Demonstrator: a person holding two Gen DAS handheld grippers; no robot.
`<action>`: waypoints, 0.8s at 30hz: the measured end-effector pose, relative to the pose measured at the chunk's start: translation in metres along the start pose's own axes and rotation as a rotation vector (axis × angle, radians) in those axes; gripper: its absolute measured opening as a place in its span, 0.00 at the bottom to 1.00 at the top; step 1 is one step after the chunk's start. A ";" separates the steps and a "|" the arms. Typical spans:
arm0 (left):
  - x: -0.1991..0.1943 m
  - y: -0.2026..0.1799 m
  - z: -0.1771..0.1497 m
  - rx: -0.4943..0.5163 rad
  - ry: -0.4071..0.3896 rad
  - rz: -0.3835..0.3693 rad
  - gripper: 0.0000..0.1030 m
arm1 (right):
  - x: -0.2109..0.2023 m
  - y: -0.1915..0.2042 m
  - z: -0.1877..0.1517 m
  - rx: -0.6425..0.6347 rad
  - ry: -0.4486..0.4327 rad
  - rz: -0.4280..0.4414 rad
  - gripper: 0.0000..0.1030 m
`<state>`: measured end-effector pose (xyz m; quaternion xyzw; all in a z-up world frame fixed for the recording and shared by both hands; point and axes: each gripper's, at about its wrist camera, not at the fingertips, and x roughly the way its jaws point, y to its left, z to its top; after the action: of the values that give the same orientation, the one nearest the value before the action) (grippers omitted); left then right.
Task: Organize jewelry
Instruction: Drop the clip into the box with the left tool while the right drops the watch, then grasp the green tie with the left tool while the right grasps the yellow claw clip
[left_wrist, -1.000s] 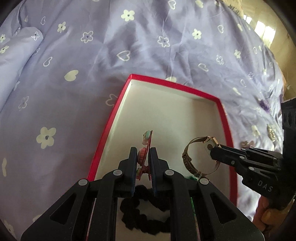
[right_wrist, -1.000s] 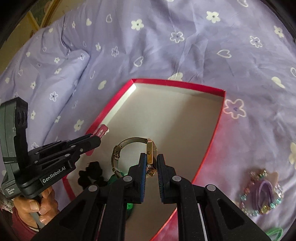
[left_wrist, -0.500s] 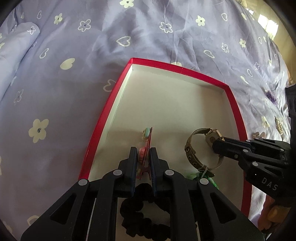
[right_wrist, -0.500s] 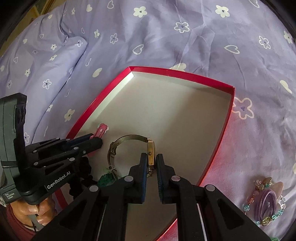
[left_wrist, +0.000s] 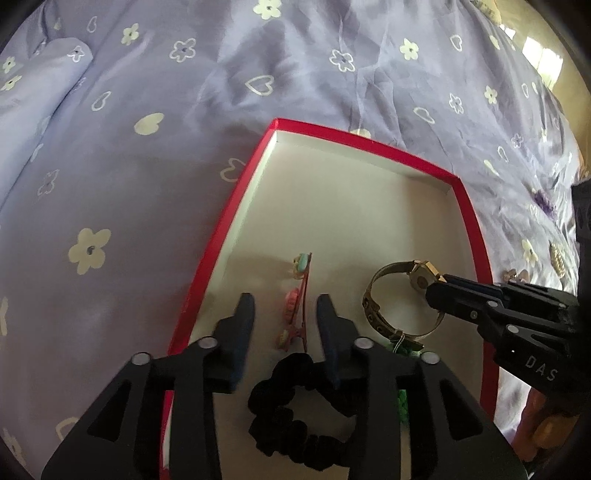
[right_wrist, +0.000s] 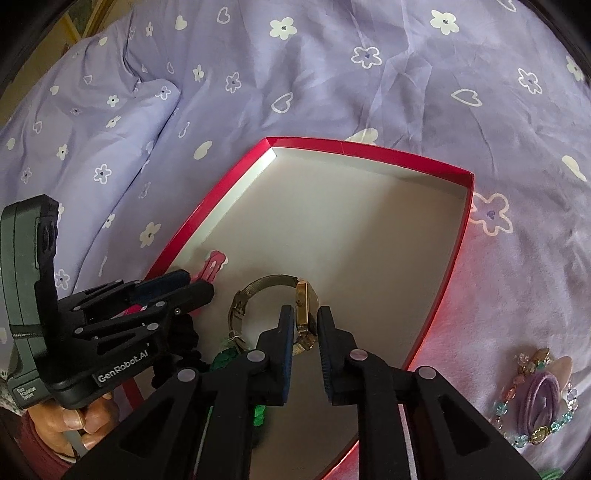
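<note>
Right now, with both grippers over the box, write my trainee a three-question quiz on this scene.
1. True or false: the left gripper is clamped shut on the hair clip.
2. Which item sits between the open fingers of the right gripper? A) gold watch B) black scrunchie C) hair clip
3. Fill in: the purple beaded piece lies ___ the red box.

Key: 1 false, its fingers stand apart on either side of the clip. 2 A. 3 outside, on the bedsheet.
</note>
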<state>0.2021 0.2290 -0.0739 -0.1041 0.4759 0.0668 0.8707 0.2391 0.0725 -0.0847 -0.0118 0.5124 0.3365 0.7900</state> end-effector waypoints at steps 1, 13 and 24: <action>-0.002 0.001 0.000 -0.006 -0.003 0.001 0.35 | -0.001 0.000 0.000 0.001 -0.001 -0.002 0.19; -0.049 -0.005 -0.016 -0.057 -0.061 -0.040 0.43 | -0.060 -0.012 -0.024 0.057 -0.094 0.038 0.33; -0.080 -0.061 -0.048 -0.007 -0.072 -0.135 0.46 | -0.126 -0.060 -0.079 0.158 -0.163 -0.039 0.41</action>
<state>0.1331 0.1572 -0.0245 -0.1365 0.4360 0.0131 0.8894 0.1771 -0.0674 -0.0389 0.0678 0.4711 0.2797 0.8338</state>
